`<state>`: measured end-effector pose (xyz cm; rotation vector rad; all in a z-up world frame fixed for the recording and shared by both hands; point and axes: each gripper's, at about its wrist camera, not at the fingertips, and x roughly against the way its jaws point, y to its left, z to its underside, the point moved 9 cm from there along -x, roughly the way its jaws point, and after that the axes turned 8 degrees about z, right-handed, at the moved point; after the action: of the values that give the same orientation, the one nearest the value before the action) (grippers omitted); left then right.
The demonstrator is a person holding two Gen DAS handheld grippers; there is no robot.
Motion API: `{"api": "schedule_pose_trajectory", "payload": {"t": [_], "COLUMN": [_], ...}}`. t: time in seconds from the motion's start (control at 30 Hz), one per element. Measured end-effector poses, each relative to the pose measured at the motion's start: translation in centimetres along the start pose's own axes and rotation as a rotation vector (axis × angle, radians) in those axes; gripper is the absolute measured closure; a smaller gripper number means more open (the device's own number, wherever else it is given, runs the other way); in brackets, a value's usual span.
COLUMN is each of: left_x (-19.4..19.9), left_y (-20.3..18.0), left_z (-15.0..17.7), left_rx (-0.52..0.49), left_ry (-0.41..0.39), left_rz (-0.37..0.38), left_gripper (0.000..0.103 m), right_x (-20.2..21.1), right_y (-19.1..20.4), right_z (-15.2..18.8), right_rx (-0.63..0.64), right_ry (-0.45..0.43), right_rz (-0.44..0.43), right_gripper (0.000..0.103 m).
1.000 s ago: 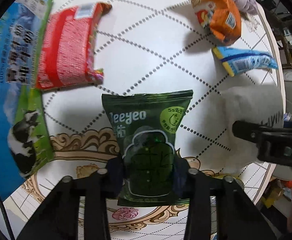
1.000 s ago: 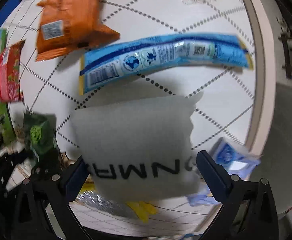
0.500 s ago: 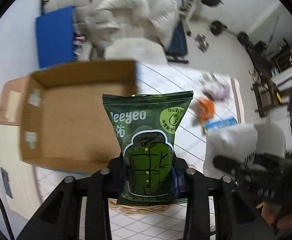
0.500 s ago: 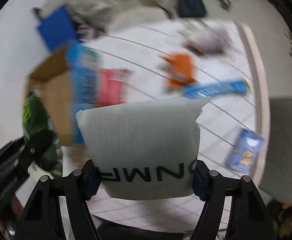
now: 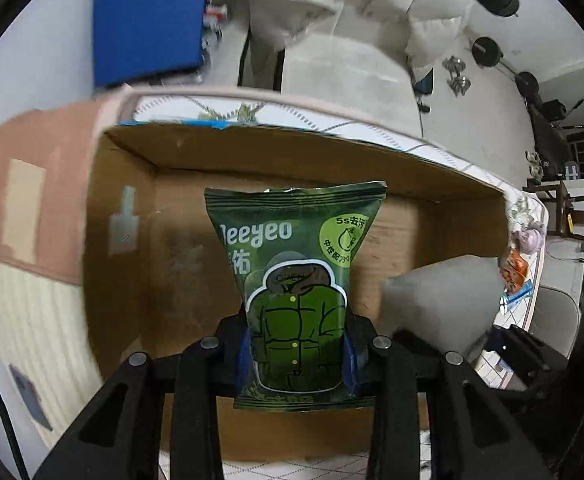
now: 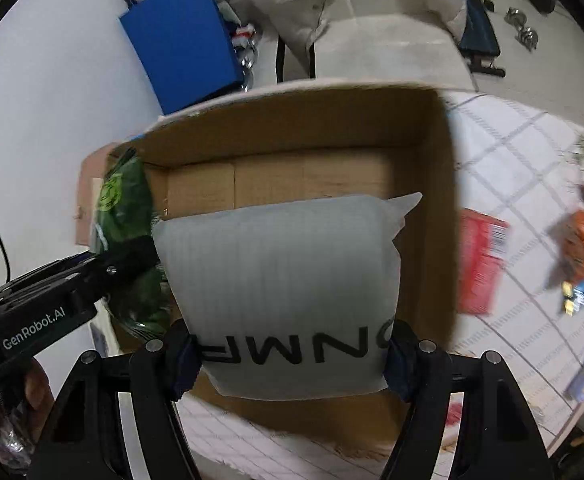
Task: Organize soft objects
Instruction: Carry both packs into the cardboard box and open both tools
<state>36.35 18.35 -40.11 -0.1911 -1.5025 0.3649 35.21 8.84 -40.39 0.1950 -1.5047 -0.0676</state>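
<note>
- White tiled tabletop (image 6: 532, 216) carries an open cardboard box (image 6: 440, 200), with a white padded coat (image 5: 356, 4) behind.
- A green packet (image 5: 296, 280) is pinched at its lower sides by the left gripper (image 5: 296, 360), above the box.
- A white pouch (image 6: 283, 288), clamped by the right gripper (image 6: 287, 356), is judged light, squashy and slippery; edges suit gripping.
- Both loads crowd together; the red packet (image 6: 480, 260) lies right.
</note>
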Motion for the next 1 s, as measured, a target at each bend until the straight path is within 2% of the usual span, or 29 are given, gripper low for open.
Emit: {"api": "schedule_pose_trajectory", "payload": {"t": [0.27,0.37,0.57,0.6,0.63,0.67,0.73,0.77,0.8,0.83,1.0], "left_x": [-6.0,-7.1,-7.3,-7.0,-6.6,-6.3,-4.8,-3.9,-3.0,-2.0,2.9], "left_y": [1.5,1.3,1.0,0.9,0.7,0.8,0.7,0.6,0.6,0.5,0.6], "left_z": [-1.5,-1.5,-1.0,-0.9,-0.9,-1.2,-1.0,-0.9,-0.6,-0.3,2.9], "left_rx": [-0.026,-0.033,-0.023,-0.028,-0.044,-0.055,-0.068,-0.072,-0.075,-0.08,-0.09], "left_ry": [0.135,0.156,0.169,0.167,0.153,0.14,0.101,0.075,0.054,0.026,-0.094], "left_rz": [-0.008,-0.002,-0.003,-0.007,-0.024,-0.034,-0.053,-0.056,-0.062,-0.072,-0.087], "left_gripper": [0.071,0.07,0.067,0.063,0.052,0.047,0.026,0.021,0.011,0.005,0.001], "right_x": [-5.6,-7.0,-7.9,-8.2,-8.4,-8.1,-7.1,-6.3,-5.6,-4.9,-1.6], "right_y": [1.4,1.0,1.5,1.7,1.9,2.1,2.6,2.8,3.1,3.2,2.9], "right_z": [-1.4,-1.8,-0.1,0.2,0.2,0.6,1.5,2.0,2.5,3.1,6.5], "right_rx": [-0.002,0.006,0.024,0.029,0.035,0.045,0.068,0.07,0.072,0.073,0.099], "right_ry": [0.031,0.029,0.049,0.064,0.073,0.071,0.054,0.048,0.042,0.031,-0.059], "right_rz": [0.087,0.121,0.16,0.163,0.162,0.164,0.183,0.177,0.172,0.173,0.255], "right_gripper": [0.028,0.028,0.024,0.02,0.019,0.016,0.011,0.005,0.0,0.0,0.0]}}
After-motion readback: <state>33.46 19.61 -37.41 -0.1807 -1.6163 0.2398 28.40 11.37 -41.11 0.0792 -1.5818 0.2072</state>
